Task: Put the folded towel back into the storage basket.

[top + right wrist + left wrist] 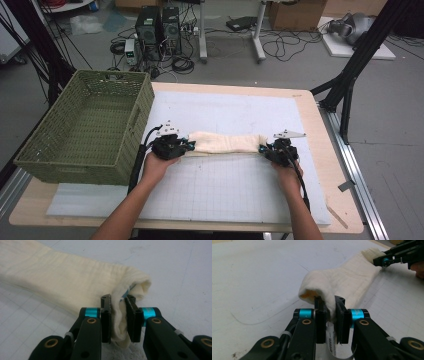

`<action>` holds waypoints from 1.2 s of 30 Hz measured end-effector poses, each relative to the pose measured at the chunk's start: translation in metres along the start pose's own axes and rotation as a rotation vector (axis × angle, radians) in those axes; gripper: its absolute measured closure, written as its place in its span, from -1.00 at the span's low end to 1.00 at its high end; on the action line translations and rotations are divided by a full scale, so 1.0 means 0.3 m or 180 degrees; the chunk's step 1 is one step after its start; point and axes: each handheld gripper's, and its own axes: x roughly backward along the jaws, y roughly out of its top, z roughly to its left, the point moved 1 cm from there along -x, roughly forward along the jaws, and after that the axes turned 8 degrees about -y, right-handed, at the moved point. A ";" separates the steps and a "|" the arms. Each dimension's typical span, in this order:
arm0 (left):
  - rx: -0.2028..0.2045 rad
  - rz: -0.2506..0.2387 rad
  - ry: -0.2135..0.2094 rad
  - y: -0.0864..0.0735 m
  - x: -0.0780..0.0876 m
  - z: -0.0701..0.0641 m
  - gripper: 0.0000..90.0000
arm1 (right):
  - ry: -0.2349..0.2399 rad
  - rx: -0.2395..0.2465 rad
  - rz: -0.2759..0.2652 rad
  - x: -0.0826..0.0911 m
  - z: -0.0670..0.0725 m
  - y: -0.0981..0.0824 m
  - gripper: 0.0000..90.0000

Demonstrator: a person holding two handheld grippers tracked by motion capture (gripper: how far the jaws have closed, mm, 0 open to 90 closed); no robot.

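Cream cloth [227, 142] stretched in long roll across middle of worktop [325, 150], on white gridded mat [225, 185], parallel to near edge. Left tool [186, 146] clamped on cloth's left end; pads pinch folded fabric in left gripper view [329, 312]. Right tool [264, 148] clamped on cloth's right end [118, 320], fabric bunched between pads. Green woven basket [35, 155] sits at worktop's left edge, just beside left tool.
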 end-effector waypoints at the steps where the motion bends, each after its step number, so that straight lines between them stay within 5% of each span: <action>1: -0.0005 -0.0002 0.0014 0.000 0.005 0.000 0.80 | -0.0002 0.0013 -0.0001 0.001 0.001 0.000 0.75; 9: -0.0087 -0.0147 -0.0006 0.005 0.047 -0.027 0.80 | 0.0087 0.0216 -0.0106 0.027 -0.006 -0.001 0.78; 15: -0.0158 -0.0346 -0.0066 0.019 0.102 -0.065 0.80 | 0.0162 0.0335 -0.0427 0.079 -0.010 0.015 0.79; 24: -0.0179 -0.0508 -0.0074 0.024 0.167 -0.103 0.80 | 0.0294 0.0365 -0.0758 0.142 0.000 0.039 0.79; 36: -0.0236 -0.0686 -0.0038 0.027 0.270 -0.114 0.80 | 0.0412 0.0469 -0.0983 0.171 0.050 0.087 0.79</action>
